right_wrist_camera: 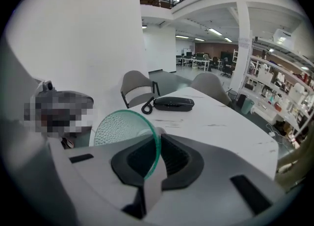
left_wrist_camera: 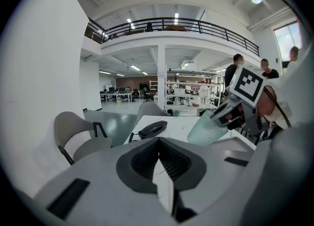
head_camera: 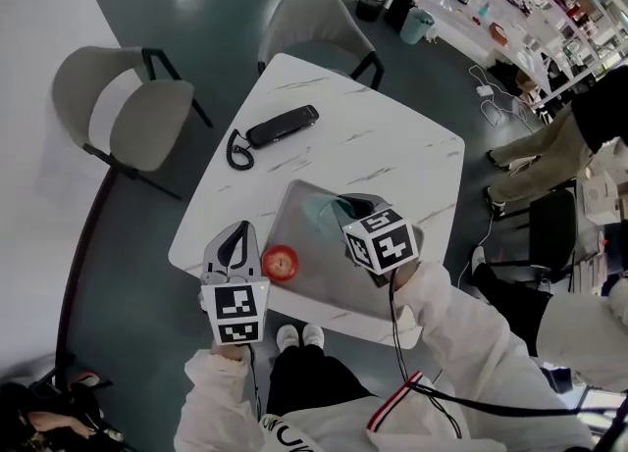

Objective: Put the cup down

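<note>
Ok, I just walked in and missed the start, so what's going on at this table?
A person works with a tool in each hand. The right tool is clamped on the rim of a green-tinted cup, held tilted over the grey mat on the white table; it looks not yet set down. The left tool is shut and empty, beside a red round object.

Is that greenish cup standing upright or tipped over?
Tipped: in the left gripper view the cup leans sideways, its rim pinched between the jaws of the right gripper.
</note>
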Demonstrator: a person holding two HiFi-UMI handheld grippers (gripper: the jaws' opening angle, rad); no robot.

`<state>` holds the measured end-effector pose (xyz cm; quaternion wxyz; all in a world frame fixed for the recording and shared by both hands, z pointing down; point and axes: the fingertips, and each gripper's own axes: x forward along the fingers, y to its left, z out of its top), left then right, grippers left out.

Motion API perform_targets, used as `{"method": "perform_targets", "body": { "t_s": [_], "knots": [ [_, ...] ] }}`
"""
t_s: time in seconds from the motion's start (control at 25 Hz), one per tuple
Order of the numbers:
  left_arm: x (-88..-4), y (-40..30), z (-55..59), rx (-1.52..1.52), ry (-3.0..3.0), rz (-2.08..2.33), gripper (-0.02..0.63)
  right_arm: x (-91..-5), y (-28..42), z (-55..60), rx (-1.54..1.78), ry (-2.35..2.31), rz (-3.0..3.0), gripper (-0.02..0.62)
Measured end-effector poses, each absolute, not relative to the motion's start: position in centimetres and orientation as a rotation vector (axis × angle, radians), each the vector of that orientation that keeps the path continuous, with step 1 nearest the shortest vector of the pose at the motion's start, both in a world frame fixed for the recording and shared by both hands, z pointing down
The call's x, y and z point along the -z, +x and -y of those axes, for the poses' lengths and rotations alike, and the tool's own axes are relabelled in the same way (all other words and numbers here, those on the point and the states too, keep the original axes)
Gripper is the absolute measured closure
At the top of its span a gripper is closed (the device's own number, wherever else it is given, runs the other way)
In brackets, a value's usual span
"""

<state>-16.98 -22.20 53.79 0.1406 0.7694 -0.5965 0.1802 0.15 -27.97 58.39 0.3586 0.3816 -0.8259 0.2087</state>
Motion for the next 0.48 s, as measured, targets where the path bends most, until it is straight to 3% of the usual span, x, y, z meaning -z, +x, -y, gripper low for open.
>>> {"method": "perform_targets", "body": {
  "t_s": [0.48],
  "knots": [
    [-56.2,-16.1,23.3,-0.529,2.245,1.669,0.598,-62.3,-1.2,31.4,-0.544,0.814,1.974,0.575]
  ]
}}
